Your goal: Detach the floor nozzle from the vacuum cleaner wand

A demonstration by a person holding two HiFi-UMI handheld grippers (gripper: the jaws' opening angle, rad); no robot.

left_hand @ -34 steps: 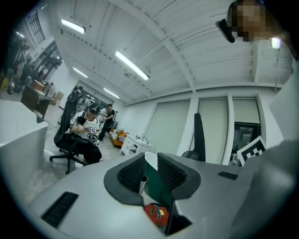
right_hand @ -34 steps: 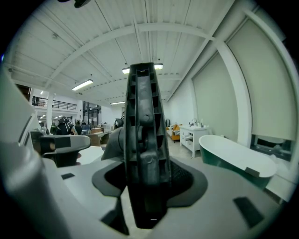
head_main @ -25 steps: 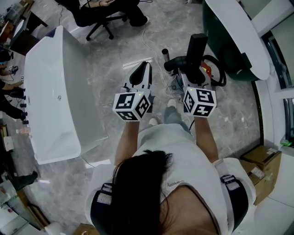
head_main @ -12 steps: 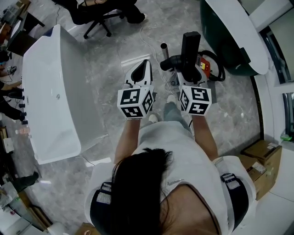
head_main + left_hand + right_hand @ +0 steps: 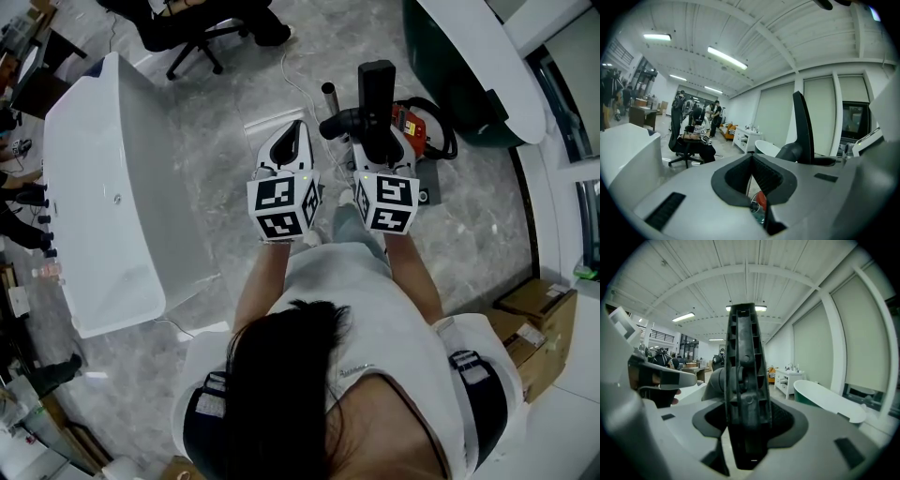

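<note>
While the right gripper (image 5: pixel 746 423) clamps one floor nozzle (image 5: pixel 745 357), left gripper (image 5: pixel 753 174) — empty — is closed.

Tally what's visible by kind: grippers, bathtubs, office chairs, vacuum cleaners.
grippers: 2 (left gripper, right gripper)
bathtubs: 2 (white bathtub, green bathtub)
office chair: 1
vacuum cleaner: 1
total: 6

My left arm (image 5: pixel 258 286) and right arm (image 5: pixel 412 277) reach forward side by side. My left gripper (image 5: pixel 751 161) is closed on nothing. My right gripper (image 5: pixel 746 420) clamps a black bar (image 5: pixel 744 357), jaws wide.
</note>
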